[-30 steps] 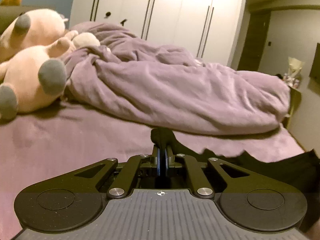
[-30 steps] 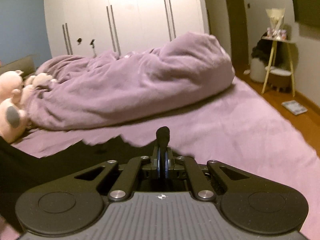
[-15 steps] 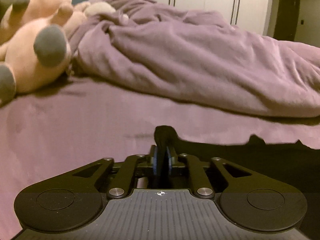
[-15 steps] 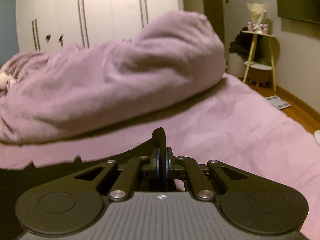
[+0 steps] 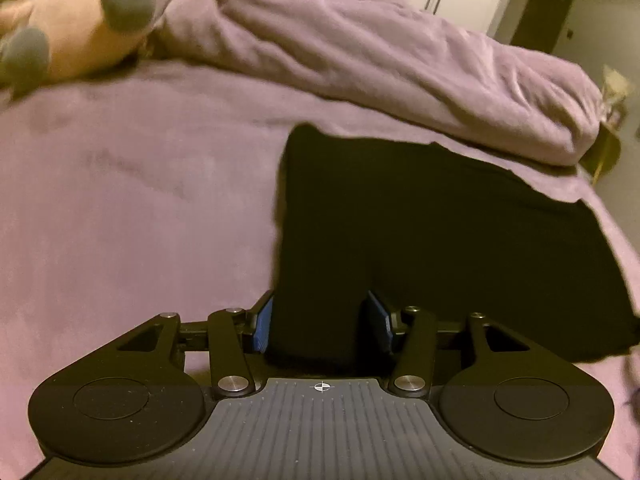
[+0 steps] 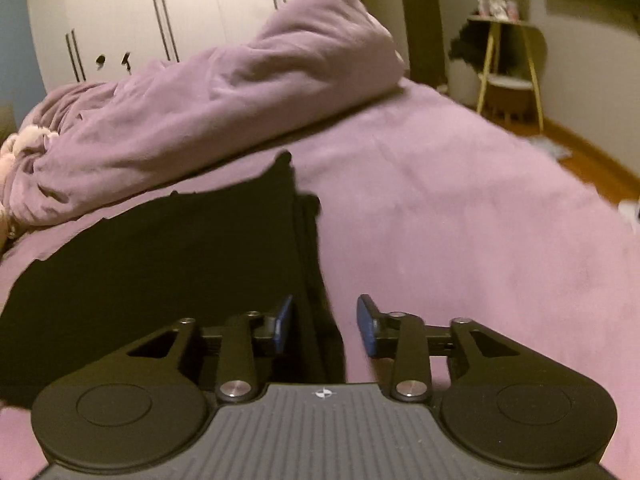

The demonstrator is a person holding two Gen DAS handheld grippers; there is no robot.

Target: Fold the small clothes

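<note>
A black garment (image 5: 440,232) lies spread flat on the purple bed sheet (image 5: 120,208). My left gripper (image 5: 322,320) is open, its blue pads astride the garment's near left edge. In the right wrist view the same garment (image 6: 160,264) lies to the left, its right edge running between my fingers. My right gripper (image 6: 326,322) is open over that near right edge.
A bunched purple duvet (image 5: 380,52) lies across the far side of the bed, also in the right wrist view (image 6: 200,92). A pink plush toy (image 5: 72,28) lies at the far left. A side table (image 6: 508,60) and wooden floor (image 6: 592,160) are beyond the bed's right edge.
Both grippers were shut on the garment's corners and held it up. They have lowered it flat onto the bed and opened, letting it go.
</note>
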